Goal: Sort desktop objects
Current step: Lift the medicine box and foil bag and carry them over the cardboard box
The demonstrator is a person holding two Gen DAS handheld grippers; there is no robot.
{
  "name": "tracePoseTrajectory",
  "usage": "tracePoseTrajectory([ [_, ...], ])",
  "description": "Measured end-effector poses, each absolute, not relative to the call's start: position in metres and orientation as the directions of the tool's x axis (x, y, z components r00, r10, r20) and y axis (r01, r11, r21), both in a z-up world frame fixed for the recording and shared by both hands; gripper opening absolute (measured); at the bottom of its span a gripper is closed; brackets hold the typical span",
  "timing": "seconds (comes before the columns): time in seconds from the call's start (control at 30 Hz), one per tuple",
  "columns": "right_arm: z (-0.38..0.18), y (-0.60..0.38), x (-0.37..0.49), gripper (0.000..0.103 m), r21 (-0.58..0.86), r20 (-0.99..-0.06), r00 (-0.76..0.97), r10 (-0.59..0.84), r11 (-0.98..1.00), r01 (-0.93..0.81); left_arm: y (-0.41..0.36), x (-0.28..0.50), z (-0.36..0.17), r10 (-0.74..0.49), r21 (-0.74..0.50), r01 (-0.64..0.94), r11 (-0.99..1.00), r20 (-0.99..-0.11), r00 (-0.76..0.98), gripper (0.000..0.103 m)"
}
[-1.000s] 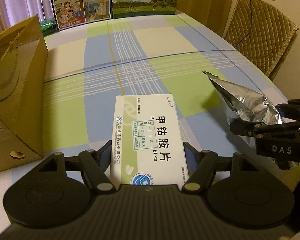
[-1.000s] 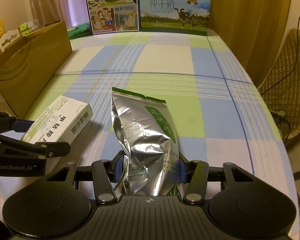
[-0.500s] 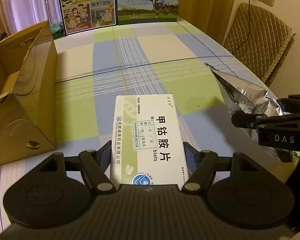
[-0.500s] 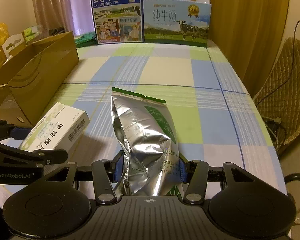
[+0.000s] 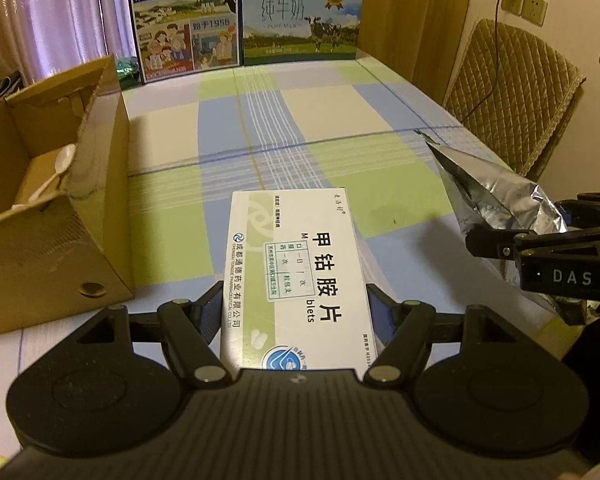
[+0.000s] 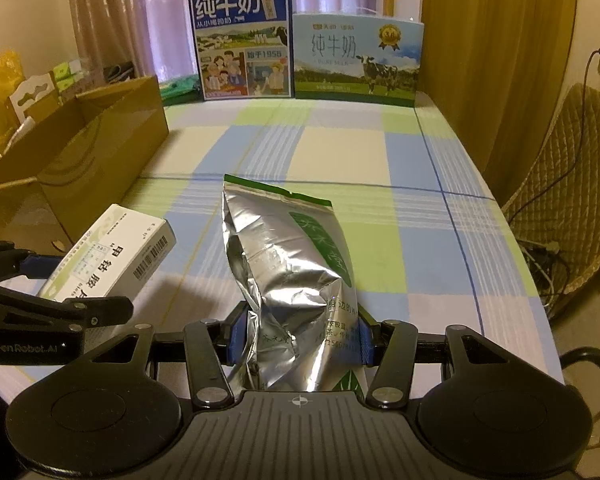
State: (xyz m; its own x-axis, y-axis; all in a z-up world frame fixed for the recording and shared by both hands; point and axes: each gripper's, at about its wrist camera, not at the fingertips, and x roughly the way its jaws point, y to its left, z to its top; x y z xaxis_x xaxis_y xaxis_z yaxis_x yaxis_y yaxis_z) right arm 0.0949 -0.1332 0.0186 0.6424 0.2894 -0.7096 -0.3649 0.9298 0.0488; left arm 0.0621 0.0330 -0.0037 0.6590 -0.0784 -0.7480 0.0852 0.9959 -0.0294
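I am pinching the medicine box (image 5: 298,276) in my left gripper (image 5: 296,312) and the foil pouch (image 6: 296,280) in my right gripper (image 6: 298,336) — both lifted over the desk (image 5: 340,120). The cardboard box (image 5: 56,208) is sitting at ten o'clock — swinging left, I am risking clipping its rim, and the slick, crumpling pouch could slip.

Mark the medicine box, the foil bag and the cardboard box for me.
medicine box (image 5: 296,264): left wrist view, printed top face.
foil bag (image 6: 284,276): right wrist view, crinkled silver front.
cardboard box (image 5: 96,224): left wrist view, outer side wall.
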Motion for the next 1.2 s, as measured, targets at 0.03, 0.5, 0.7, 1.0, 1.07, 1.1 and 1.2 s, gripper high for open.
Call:
tracePoseTrajectory([
  [0.03,0.022,-0.131,0.095,0.049,0.058,-0.704,0.644,0.298,0.929,-0.366,0.034,0.060,0.000,-0.076,-0.026,0.084,0.996,-0.742,0.666,0.067],
  [0.5,0.073,-0.046,0.094,0.049,0.179,-0.626,0.603,0.494,0.844,-0.506,0.097,0.031,0.068,0.046,0.037,-0.029,0.999,-0.645,0.763,0.068],
  [0.7,0.083,0.002,0.102,0.049,0.211,-0.614,0.559,0.558,0.798,-0.565,0.146,0.020,0.084,0.116,0.061,-0.101,0.993,-0.630,0.768,0.068],
  [1.0,0.091,0.066,0.113,0.049,0.235,-0.605,0.514,0.608,0.753,-0.614,0.214,0.023,0.103,0.199,0.071,-0.196,0.978,-0.604,0.772,0.068],
  [1.07,0.091,0.079,0.114,0.049,0.237,-0.606,0.507,0.613,0.747,-0.621,0.225,0.025,0.105,0.205,0.067,-0.206,0.976,-0.602,0.772,0.068],
  [1.1,0.091,0.084,0.116,0.049,0.240,-0.606,0.504,0.616,0.745,-0.623,0.230,0.027,0.105,0.206,0.064,-0.210,0.976,-0.602,0.771,0.068],
  [1.2,0.091,0.098,0.120,0.049,0.242,-0.605,0.500,0.620,0.741,-0.626,0.244,0.028,0.104,0.205,0.058,-0.214,0.975,-0.606,0.769,0.068],
])
